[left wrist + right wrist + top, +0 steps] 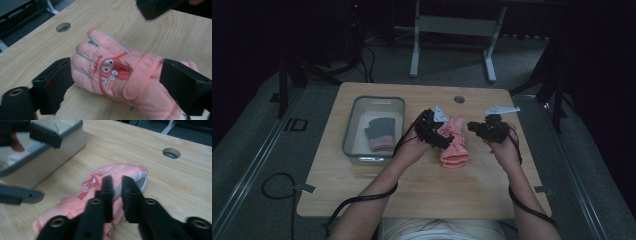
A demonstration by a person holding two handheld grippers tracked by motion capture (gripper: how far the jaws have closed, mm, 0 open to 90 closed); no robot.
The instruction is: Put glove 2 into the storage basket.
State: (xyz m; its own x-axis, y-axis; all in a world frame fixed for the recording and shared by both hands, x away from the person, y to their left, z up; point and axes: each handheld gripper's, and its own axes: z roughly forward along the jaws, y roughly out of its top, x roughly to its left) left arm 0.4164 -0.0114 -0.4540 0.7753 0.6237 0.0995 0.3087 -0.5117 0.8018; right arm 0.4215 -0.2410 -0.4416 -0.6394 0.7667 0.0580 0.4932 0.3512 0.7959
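Left gripper [112, 87], jaws wide, is straddling the pink glove [117, 72] at frame centre for pickup; right gripper [117, 195], jaws narrow, is hovering above it.

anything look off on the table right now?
Nothing damaged or spilled. One oddity: the gloves are split up. The pink glove lies flat on the table between both grippers, while a grey glove sits in the bin.

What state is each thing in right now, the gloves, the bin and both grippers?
Pink glove: flat on the table, between the left jaws, not clamped.
Grey glove: lying in the bin.
Bin: upright, open-topped.
Left gripper: open wide.
Right gripper: nearly closed, holding nothing.
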